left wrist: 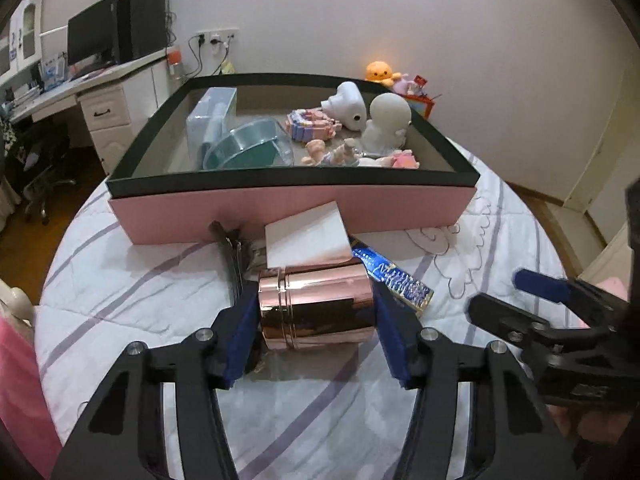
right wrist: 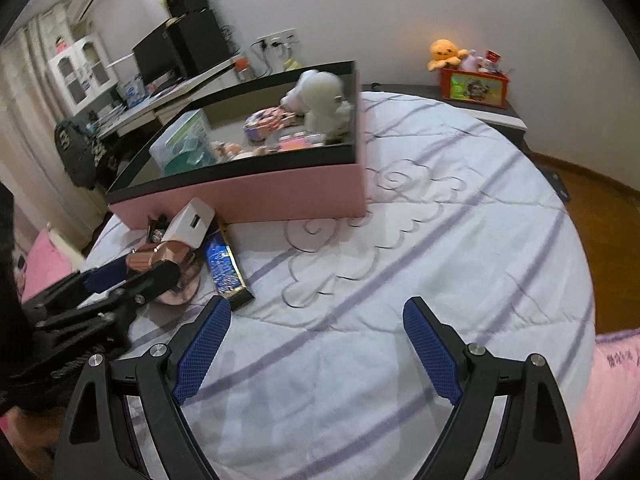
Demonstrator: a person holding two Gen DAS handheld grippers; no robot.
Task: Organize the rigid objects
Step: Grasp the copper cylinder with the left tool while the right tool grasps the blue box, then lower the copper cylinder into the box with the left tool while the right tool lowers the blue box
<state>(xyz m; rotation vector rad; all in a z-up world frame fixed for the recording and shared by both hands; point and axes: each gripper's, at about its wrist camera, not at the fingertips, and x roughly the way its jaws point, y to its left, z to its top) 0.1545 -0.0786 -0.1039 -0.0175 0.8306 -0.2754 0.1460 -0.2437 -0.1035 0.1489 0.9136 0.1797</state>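
1. Left claw (left wrist: 316, 312) has its blue pads against both sides of the rose-gold canister (left wrist: 316, 308), lying on the bed's near edge before the pink box (left wrist: 288, 212)
2. Right claw (right wrist: 316, 344) gapes wide, empty
3. Judged step: pickup; next, lift over the box wall

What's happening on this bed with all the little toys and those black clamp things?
A person is tidying small objects into the pink box with a dark rim on the quilted bedspread. The left gripper has its blue pads on either side of a shiny rose-gold metal tin lying on its side by a white charger block and a blue foil-wrapped bar. The right gripper hangs open over bare quilt, holding nothing.
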